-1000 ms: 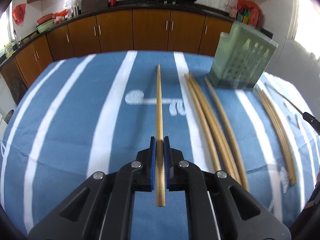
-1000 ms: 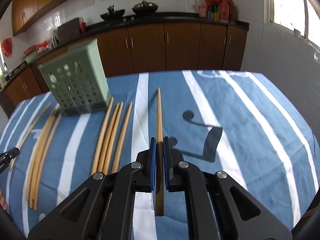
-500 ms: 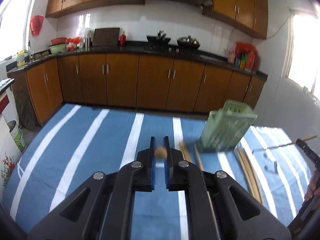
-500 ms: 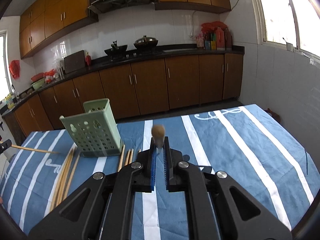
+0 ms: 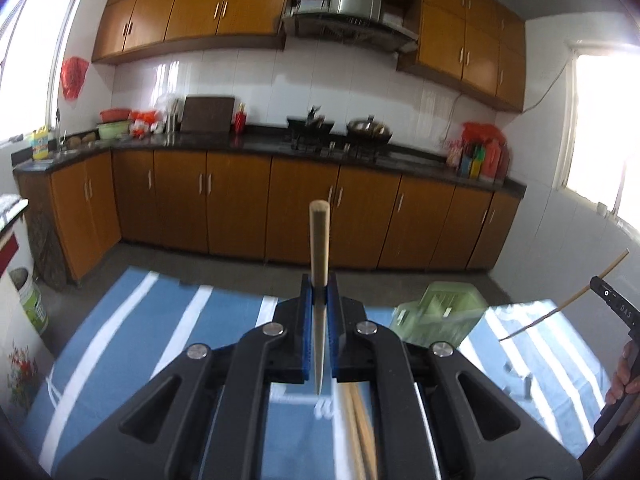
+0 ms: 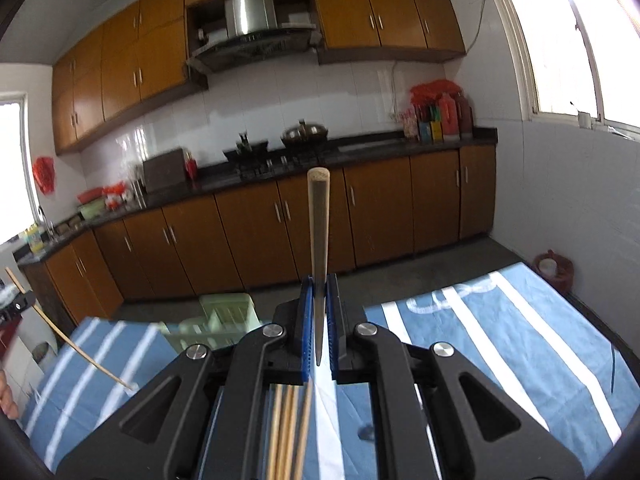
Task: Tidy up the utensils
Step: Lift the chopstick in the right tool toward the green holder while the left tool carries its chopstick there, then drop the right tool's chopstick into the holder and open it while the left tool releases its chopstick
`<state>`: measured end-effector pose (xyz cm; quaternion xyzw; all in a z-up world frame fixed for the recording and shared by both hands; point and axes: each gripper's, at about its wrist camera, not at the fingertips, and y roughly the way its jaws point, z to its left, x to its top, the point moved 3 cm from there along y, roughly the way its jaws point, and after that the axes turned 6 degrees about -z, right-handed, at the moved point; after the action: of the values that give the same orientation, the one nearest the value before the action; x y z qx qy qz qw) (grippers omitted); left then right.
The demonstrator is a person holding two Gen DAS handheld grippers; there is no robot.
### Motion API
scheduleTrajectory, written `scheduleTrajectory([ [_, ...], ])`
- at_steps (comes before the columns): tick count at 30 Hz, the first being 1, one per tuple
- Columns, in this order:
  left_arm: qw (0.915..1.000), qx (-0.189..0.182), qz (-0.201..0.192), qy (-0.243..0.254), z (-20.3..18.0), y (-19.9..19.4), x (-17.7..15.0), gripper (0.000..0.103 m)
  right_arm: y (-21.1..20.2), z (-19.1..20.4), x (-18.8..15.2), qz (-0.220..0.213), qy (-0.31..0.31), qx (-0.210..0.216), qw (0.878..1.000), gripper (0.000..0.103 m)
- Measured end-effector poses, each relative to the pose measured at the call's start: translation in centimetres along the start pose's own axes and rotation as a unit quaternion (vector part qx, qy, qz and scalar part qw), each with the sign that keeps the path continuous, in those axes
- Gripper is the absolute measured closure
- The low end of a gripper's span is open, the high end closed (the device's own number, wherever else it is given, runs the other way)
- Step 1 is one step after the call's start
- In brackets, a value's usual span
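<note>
My left gripper point(image 5: 319, 296) is shut on a wooden chopstick point(image 5: 319, 248) that stands tilted up, thick end high. My right gripper point(image 6: 319, 296) is shut on another wooden chopstick point(image 6: 318, 224), also tilted up. The green perforated utensil holder point(image 5: 440, 312) stands on the blue striped tablecloth point(image 5: 120, 340), to the right in the left wrist view and left of centre in the right wrist view point(image 6: 228, 316). More chopsticks point(image 5: 360, 432) lie on the cloth below each gripper point(image 6: 288, 432). The other gripper and its stick show at each view's edge point(image 5: 616, 308) point(image 6: 68, 340).
Brown kitchen cabinets point(image 5: 240, 208) and a dark counter with a stove and pans point(image 5: 340, 132) stand beyond the table. A white bucket point(image 5: 28, 296) stands on the floor at the left. A red pot point(image 6: 552, 268) sits by the right wall.
Both grippers have lifted their chopsticks off the cloth and tilted upward, so the views swing from the table up to the kitchen wall. Both stay shut.
</note>
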<state>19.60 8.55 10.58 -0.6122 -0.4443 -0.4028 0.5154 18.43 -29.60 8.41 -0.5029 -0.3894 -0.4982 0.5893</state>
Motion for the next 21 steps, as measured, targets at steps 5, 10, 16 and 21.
scheduleTrajectory([
  [5,0.9984,-0.031,-0.046,-0.013,-2.8,-0.6,5.5,0.095,-0.3,1.8,4.5,-0.03,0.038,0.057,0.997,0.096],
  [10,0.9936,-0.054,-0.094,-0.03,-6.2,-0.5,8.3,0.095,0.8,4.0,4.8,-0.023,0.024,0.083,0.996,0.096],
  [16,0.9936,-0.072,-0.074,-0.045,-9.1,3.1,6.4,0.095,3.3,5.1,3.0,0.009,0.004,0.085,0.996,0.096],
  [21,0.9961,-0.067,-0.038,-0.043,-10.1,6.9,3.2,0.095,5.9,5.1,1.0,0.045,0.002,0.08,0.996,0.096],
])
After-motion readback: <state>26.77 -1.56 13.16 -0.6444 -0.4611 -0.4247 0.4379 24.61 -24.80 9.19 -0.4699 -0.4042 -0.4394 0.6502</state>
